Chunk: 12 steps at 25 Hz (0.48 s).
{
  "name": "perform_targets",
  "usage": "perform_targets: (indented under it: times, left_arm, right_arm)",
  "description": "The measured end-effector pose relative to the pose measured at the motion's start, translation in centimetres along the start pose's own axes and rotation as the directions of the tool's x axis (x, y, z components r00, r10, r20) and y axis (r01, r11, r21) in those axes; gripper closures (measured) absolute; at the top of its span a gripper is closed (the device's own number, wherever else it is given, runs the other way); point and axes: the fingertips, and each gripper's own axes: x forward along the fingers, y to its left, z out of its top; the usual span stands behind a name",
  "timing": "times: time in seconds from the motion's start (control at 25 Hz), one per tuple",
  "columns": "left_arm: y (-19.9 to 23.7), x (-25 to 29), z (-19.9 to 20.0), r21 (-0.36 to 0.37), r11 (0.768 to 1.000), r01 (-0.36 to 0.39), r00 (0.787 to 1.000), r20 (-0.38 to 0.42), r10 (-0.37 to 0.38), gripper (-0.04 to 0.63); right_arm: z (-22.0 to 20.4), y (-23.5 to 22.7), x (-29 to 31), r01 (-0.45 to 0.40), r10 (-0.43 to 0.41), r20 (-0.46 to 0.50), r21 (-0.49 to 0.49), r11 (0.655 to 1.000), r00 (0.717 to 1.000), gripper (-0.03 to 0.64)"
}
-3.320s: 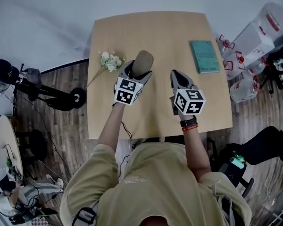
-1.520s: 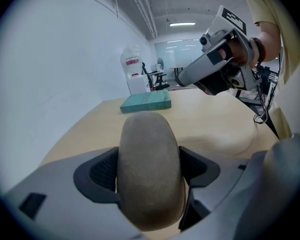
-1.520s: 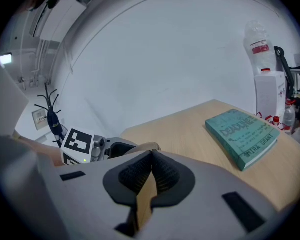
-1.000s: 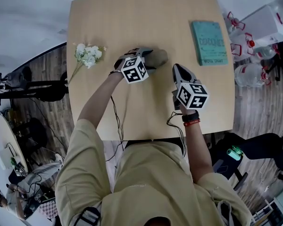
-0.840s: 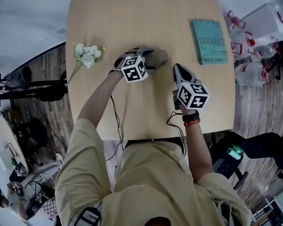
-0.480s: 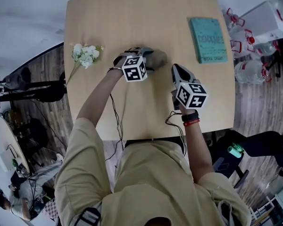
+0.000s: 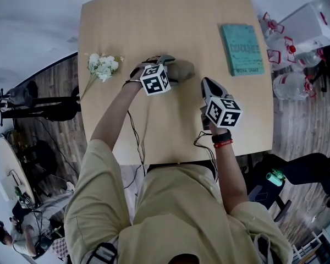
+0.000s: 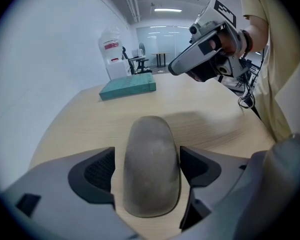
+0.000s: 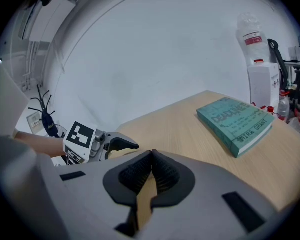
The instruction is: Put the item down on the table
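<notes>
Item (image 8: 151, 171): the grey, rounded oblong is lying flat on the table, between the left gripper's jaws and pointing away from them; we are judging it as already set down.
Left gripper (image 8: 149, 156): its fingers are standing spread around the item. We are seeing a thin strip of table beside the left pad (image 8: 97, 171), while the right pad (image 8: 197, 166) is sitting just beside the item, perhaps touching it.
Risk, release: if that pad is touching, pulling straight back is likely to drag or turn the item; we are expecting a wider spread to be needed first.
Risk, shape: a nudge from either pad is likely to rock or slide the rounded body across the smooth wood.
Table (image 7: 154, 15): bare wood is lying all round the item, well inside the edges, so we are judging a fall unlikely.
Right gripper (image 9: 151, 156): its fingers are pressed together on nothing, and it is hovering near the item; a careless swing could knock it.
Book (image 7: 242, 48): lying well apart, out of the way.
Flower sprig (image 7: 102, 66): lying near the far-left edge, clear of both grippers.
</notes>
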Motion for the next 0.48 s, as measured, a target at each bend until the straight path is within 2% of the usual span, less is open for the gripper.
perform_targets:
  times: [0.24, 0.48]
  left_arm:
    - [0.3, -3.1, 0.3, -0.048, 0.998, -0.044, 0.998, 0.05, 0.046, 0.216]
    - [-0.2, -7.3, 1.4, -0.146, 0.984, -0.104, 0.985, 0.125, 0.122, 0.218]
  right_arm:
    - [0.7, 1.0, -1.2, 0.002, -0.002, 0.017, -0.009, 1.0, 1.0, 0.601]
    - [1.5, 2.5, -3.0, 0.008, -0.007, 0.037, -0.02, 1.0, 0.999, 0.601]
